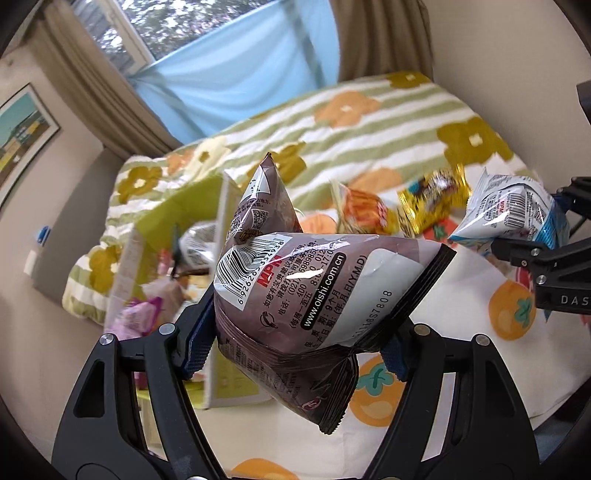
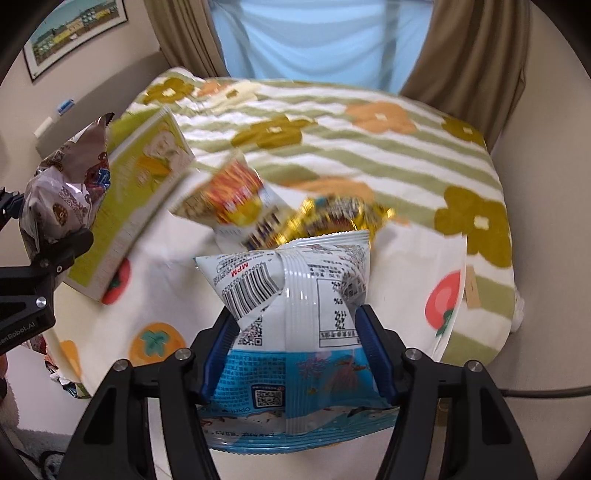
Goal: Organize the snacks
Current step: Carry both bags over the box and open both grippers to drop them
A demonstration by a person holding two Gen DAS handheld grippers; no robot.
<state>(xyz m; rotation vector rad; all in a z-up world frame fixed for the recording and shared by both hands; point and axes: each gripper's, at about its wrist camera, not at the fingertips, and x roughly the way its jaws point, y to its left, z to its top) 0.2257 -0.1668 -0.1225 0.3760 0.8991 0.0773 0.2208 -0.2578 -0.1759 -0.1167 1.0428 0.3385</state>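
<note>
My left gripper (image 1: 295, 343) is shut on a brown snack bag (image 1: 306, 284), held up above the bed; the same bag (image 2: 66, 192) shows at the left of the right wrist view. My right gripper (image 2: 297, 354) is shut on a blue and white snack bag (image 2: 295, 317), its blue pads (image 2: 373, 350) pressing both sides; this bag (image 1: 513, 214) appears at the right of the left wrist view. An orange-red snack bag (image 2: 232, 199) and a gold snack bag (image 2: 340, 214) lie on the bed beyond. A green and white cardboard box (image 1: 218, 229) holding several snacks stands at the left.
The bed carries a white sheet with orange fruit prints (image 2: 162, 339) and a green-striped flowered blanket (image 2: 332, 129). Brown curtains (image 2: 461, 48) and a blue window cloth (image 2: 314, 37) are behind it. A framed picture (image 2: 74, 26) hangs on the left wall.
</note>
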